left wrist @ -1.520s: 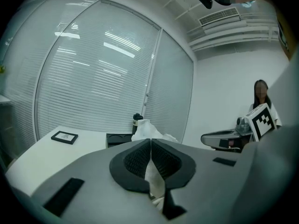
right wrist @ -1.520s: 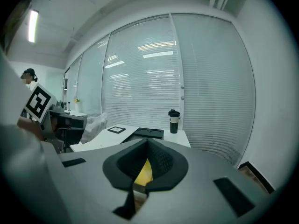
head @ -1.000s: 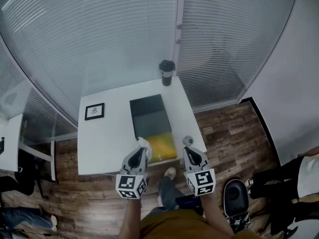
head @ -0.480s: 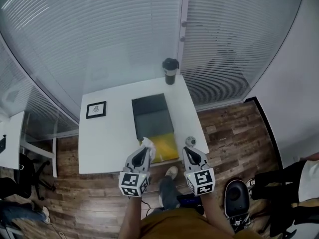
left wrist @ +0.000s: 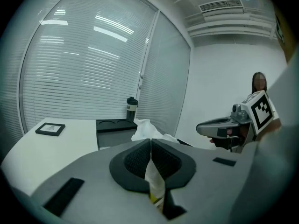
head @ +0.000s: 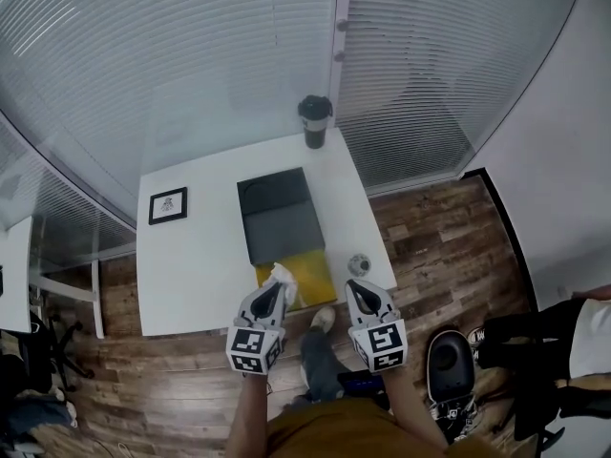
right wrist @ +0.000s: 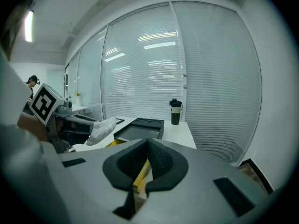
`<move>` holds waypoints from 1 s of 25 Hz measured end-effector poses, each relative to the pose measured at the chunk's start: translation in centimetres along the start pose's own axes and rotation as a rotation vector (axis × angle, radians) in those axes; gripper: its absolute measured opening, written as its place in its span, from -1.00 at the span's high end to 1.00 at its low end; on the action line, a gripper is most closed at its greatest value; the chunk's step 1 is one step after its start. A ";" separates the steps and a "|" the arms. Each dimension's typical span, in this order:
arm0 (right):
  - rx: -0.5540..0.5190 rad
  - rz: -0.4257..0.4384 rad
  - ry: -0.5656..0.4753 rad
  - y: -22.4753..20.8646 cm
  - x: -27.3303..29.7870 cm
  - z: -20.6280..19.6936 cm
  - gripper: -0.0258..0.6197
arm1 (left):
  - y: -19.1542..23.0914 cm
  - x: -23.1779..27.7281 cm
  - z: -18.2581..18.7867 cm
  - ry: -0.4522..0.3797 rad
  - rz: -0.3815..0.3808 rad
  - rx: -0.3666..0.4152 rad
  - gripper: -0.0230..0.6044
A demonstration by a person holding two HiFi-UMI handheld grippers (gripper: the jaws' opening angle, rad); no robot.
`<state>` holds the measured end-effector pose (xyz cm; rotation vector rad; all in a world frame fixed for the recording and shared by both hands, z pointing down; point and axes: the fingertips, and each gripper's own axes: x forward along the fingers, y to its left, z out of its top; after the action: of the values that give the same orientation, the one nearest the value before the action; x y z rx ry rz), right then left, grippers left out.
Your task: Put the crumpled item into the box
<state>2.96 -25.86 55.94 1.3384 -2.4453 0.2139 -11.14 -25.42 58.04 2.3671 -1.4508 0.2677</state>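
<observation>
Over the last second my head has shifted and the white table now sits a little further left in view, while both grippers keep their stations at its near edge. My left gripper is clenched on the crumpled item: a white tail runs down between the pads and the bulk puffs out past the tips, over the near end of the dark box, where a yellow panel shows. My right gripper has its jaws drawn together; a yellow sliver shows in the slit below them, and I cannot tell whether it is pinched. A small grey ball lies on the table just ahead of it. The item looks light, soft and springy, unlikely to slip or break. A fold near its middle is the sound hold, though on release it may cling to the pads.
</observation>
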 end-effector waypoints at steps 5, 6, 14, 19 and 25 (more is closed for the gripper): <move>0.010 0.007 0.044 -0.2 1.0 -1.8 0.88 | 0.0 1.3 -2.4 0.076 -0.024 0.015 0.83; 0.011 0.010 0.050 -0.2 1.2 -2.0 0.88 | 0.0 1.5 -2.7 0.088 -0.028 0.024 0.83; 0.016 0.017 0.093 -0.9 2.6 -3.3 0.88 | 0.0 4.3 -5.4 0.217 -0.074 0.063 0.83; 0.013 0.026 0.119 -1.7 3.4 -3.8 0.88 | -0.2 6.3 -7.1 0.327 -0.095 0.122 0.83; 0.013 0.039 0.146 -1.9 4.6 -4.9 0.88 | 0.6 8.0 -9.3 0.412 -0.078 0.175 0.82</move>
<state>3.32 -29.09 62.12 1.2355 -2.3536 0.3263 -7.84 -28.58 69.45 2.3111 -1.1779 0.8367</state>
